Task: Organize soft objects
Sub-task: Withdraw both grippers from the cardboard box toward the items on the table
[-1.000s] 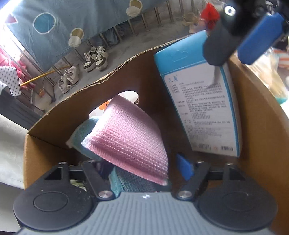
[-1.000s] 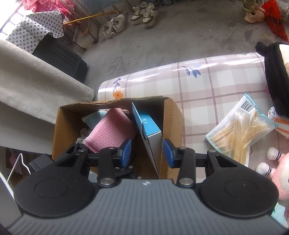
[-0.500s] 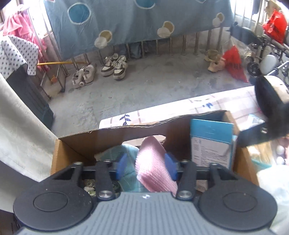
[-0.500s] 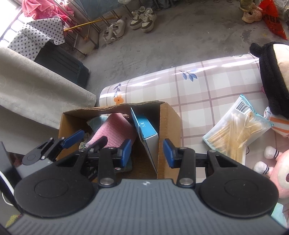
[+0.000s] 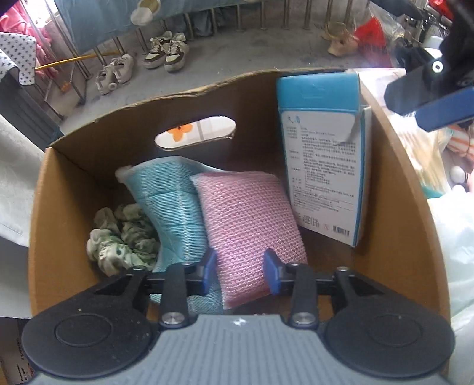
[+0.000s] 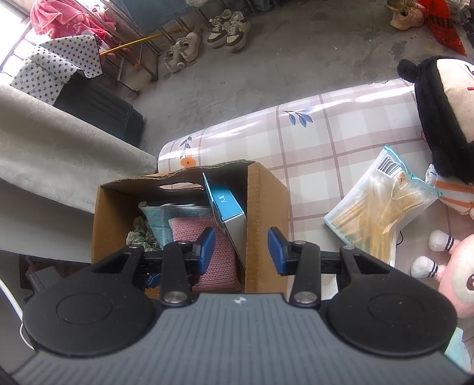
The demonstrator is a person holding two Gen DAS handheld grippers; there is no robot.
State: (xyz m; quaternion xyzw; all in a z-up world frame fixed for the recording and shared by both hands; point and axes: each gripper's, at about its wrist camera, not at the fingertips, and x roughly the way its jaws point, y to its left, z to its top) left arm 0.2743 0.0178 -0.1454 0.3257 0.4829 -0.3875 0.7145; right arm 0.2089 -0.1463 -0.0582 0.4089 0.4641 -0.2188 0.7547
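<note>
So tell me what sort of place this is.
Probably a home's balcony or covered yard: bare concrete floor, sneakers lined up by a metal railing, laundry hanging, and a table with a plaid cloth.

The cardboard box (image 5: 68, 189) is showing plain brown walls. Inside, a pink knitted sponge cloth (image 5: 248, 219) is lying beside a light blue ribbed one (image 5: 171, 201), with a green-and-white mottled scrunchie (image 5: 121, 234). The carton (image 5: 323, 154) is showing a blue top over white printed panels. The tablecloth (image 6: 320, 139) is wearing pale pink checks with blue leaves and an orange flower.
</note>
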